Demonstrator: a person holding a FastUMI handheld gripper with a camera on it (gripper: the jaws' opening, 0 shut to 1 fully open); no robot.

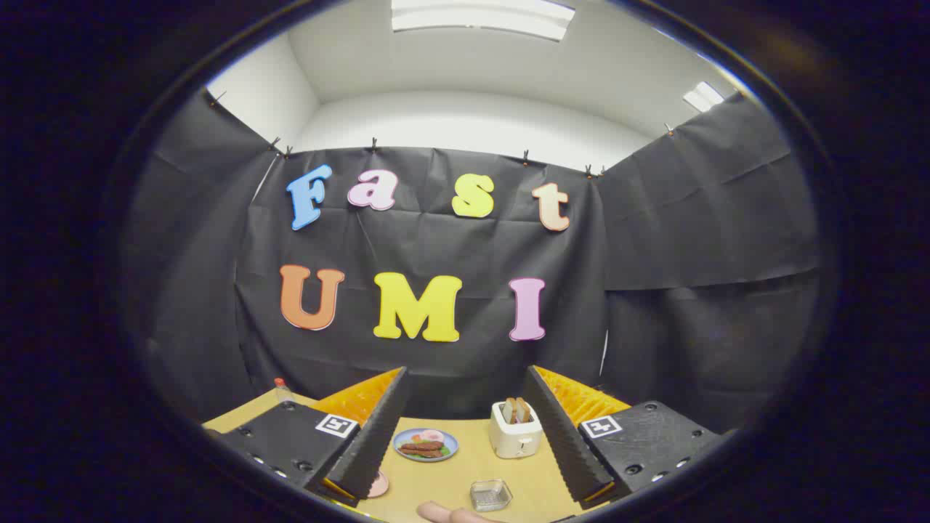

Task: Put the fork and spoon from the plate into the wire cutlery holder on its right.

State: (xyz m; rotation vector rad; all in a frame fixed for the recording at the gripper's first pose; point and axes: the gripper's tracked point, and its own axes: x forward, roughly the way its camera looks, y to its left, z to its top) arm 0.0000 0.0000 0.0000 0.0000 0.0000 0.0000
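two fingers: the gripper (pixel 465 436) is spread wide, nothing between its pads
bottle: small, red cap (pixel 280 388), far left on the table (pixel 465 472), beyond the left finger (pixel 367 443)
pink dish: its edge (pixel 378 484) shows just beside the left finger's base
plate (pixel 426 444): blue, holds food, ahead between the fingers; fork and spoon cannot be made out
glass dish (pixel 490 495): near, between the fingers
toaster (pixel 515 430): white, bread in it, touching the right finger (pixel 563 436) in view
hand: a fingertip (pixel 443 513) at the near table edge
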